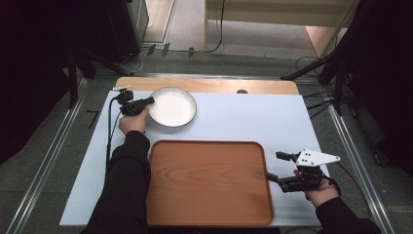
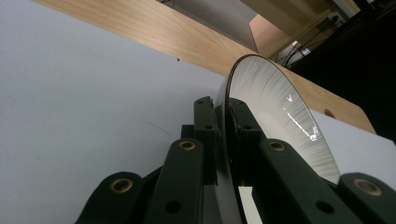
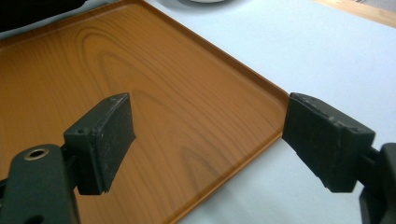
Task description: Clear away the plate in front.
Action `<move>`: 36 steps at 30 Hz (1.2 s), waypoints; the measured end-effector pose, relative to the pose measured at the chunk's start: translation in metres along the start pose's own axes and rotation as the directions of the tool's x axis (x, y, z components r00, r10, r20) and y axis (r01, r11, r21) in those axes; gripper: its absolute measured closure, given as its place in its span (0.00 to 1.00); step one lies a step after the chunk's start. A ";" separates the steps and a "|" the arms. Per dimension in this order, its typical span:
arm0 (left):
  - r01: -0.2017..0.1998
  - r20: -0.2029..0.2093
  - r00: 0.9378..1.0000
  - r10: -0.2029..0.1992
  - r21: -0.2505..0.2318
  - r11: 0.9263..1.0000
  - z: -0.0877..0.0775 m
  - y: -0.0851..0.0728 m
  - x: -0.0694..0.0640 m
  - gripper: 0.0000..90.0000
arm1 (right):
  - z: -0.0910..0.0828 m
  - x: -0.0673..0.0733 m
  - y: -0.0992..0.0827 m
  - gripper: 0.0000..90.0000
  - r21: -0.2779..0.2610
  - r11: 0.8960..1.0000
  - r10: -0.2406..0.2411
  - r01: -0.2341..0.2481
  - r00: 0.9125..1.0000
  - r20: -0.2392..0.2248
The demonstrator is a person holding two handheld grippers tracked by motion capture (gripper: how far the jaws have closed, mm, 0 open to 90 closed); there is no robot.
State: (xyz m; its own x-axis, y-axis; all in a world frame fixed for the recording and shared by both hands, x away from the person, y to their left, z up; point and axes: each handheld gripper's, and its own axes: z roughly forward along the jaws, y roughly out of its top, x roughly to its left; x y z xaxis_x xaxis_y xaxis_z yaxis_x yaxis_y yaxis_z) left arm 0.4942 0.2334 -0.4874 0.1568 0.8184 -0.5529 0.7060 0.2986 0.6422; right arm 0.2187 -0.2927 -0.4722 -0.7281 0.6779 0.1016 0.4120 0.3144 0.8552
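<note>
High view: left tool [image 1: 146, 101] is clamped on the left rim of the white plate [image 1: 173, 107], which sits on the pale-sheeted table [image 1: 272, 117] at far left, just beyond the wooden tray [image 1: 209, 183]. Rim grip makes sense, since a flat plate offers no other edge to pinch. Right tool [image 1: 273, 167] hangs at the tray's right edge, jaws apart, nothing held; likely parked there to steady the tray.

Left gripper view: jaws pressed together on the plate rim [image 2: 243, 84], one pad on top, one under. Plate looks seated deep between the pads, so it should lift without slipping. Camera is rolled, so the plate only looks upright.

Right gripper view: pads [image 3: 109, 135] wide apart, straddling the tray's raised lip [image 3: 261, 88] without touching it. Tray bed is bare, probably the landing spot for the plate.
</note>
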 end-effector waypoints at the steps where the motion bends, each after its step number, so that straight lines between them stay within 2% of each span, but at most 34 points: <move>1: 0.006 0.000 1.000 -0.006 0.004 1.000 -0.001 0.000 0.000 0.94 | 0.000 0.000 0.000 0.19 -0.002 1.000 -0.002 0.002 1.000 0.005; 3: 0.015 0.011 1.000 -0.015 0.008 1.000 -0.003 0.001 0.000 0.94 | -0.001 0.000 0.000 0.19 -0.010 1.000 -0.002 0.003 1.000 0.009; 7: 0.005 0.025 1.000 -0.005 0.024 1.000 -0.007 0.003 -0.002 0.94 | -0.001 0.000 0.000 0.19 -0.007 1.000 -0.004 0.004 1.000 0.009; 10: 0.017 0.058 0.998 -0.018 0.029 0.999 -0.011 0.004 -0.002 0.93 | -0.001 -0.001 0.000 0.19 -0.001 1.000 -0.005 0.005 1.000 0.010; 13: 0.014 0.102 0.995 -0.016 0.030 0.999 -0.015 0.006 -0.004 0.93 | -0.001 -0.001 0.000 0.19 -0.001 1.000 -0.004 0.004 1.000 0.010; 16: -0.019 0.144 0.989 0.016 0.025 0.999 -0.021 0.007 -0.011 0.93 | -0.001 0.000 0.000 0.19 -0.001 1.000 -0.002 0.002 1.000 0.004; 18: -0.026 0.161 0.987 0.020 0.035 0.999 -0.025 0.008 -0.015 0.93 | -0.001 0.000 -0.001 0.19 -0.001 1.000 -0.001 0.001 1.000 0.006; 22: -0.038 0.181 0.983 0.026 0.060 0.997 -0.030 0.007 -0.021 0.93 | -0.001 0.000 -0.001 0.19 -0.010 1.000 -0.005 0.005 1.000 0.008; 29: -0.051 0.210 0.977 0.027 0.111 0.992 -0.037 0.004 -0.030 0.93 | -0.001 0.000 -0.002 0.19 0.010 1.000 0.003 -0.003 1.000 -0.001; 36: -0.033 0.205 0.979 0.011 0.108 0.994 -0.051 -0.010 -0.034 0.93 | -0.001 0.001 -0.002 0.19 0.000 1.000 -0.003 0.003 1.000 -0.003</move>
State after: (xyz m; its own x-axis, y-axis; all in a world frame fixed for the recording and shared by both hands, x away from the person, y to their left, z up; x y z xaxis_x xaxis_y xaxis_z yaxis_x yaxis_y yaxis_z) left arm 0.4467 0.2276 -0.4478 0.3024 0.7035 -0.6432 0.7710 0.2163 0.5991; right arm 0.2161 -0.2934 -0.4735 -0.7311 0.6748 0.1008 0.4101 0.3164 0.8554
